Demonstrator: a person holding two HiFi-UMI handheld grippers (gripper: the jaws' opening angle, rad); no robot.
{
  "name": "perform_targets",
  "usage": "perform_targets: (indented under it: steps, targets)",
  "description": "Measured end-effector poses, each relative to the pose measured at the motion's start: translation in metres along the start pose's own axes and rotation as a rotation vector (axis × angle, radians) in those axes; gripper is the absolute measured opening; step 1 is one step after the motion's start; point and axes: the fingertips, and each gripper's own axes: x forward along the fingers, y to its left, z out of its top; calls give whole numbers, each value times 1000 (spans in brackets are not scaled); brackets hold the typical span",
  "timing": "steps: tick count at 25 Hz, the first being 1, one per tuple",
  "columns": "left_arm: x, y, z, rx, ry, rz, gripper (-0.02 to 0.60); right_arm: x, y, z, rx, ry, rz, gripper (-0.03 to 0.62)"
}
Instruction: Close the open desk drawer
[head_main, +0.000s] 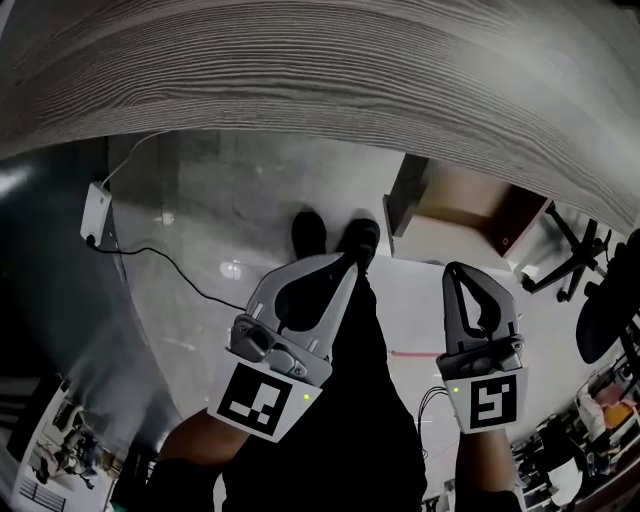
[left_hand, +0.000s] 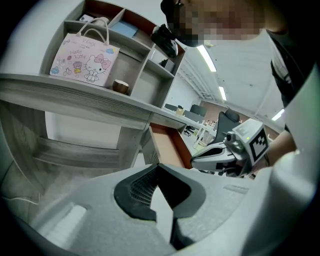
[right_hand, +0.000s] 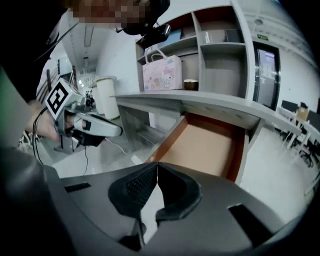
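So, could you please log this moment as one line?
desk drawer: open | left gripper: shut, empty | right gripper: shut, empty, facing it

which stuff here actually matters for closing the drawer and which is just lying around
For the job: open drawer; desk; left gripper, shut and empty; right gripper, shut and empty.

Just lying about: pink gift bag and small cup on the desk; office chair; white box with a cable.

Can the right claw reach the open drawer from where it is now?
Probably yes: the right claw, shut and empty, points at the open drawer, with nothing visible between them.
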Motion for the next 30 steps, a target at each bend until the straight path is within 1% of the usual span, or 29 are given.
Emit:
perform_targets:
  steps: [3,4,5,6,10,12,13,15,17,19,20,23,27,30]
  targets:
    - [-1,3,-4,-7,11,8,8,-1,-2,-9,-86,75,16,20]
    - [-2,5,-4,-11,15,12,8,-1,-1,-14,-118,113,34,59]
    - [-4,6,-3,-16,18,17,8,-1,1,-19,-155,157,51,110]
    - [-5,8,-2,-21,19,23,8,-1,2,-23,-196,195,63,125]
    - [-6,9,7,-33,5,35,8,3,-1,-27,-408,261,61,124]
    - [-7,10,10,-36,1,37,8,8,2,-28,-477,282,84,118]
    - [-7,10,11,-37,0,36,8,10,5,-28,-494,292,103,106]
    - [-7,11,11,-37,0,32,8,13,10,-32,-526,319,136,106]
    - [-7,11,9,-35,3,25,7,18,12,-37,-574,348,146,106]
    - [-6,11,6,-30,5,18,7,22,10,-40,-622,370,138,102]
    - [-5,11,5,-27,4,16,8,24,9,-42,-643,379,134,84]
    - [-4,10,-2,-29,5,12,8,23,8,-44,-686,393,133,74]
    - [-1,16,-5,-36,4,20,7,23,7,-36,-704,369,83,71]
    - [-3,14,-1,-38,-2,23,8,17,6,-26,-694,349,63,77]
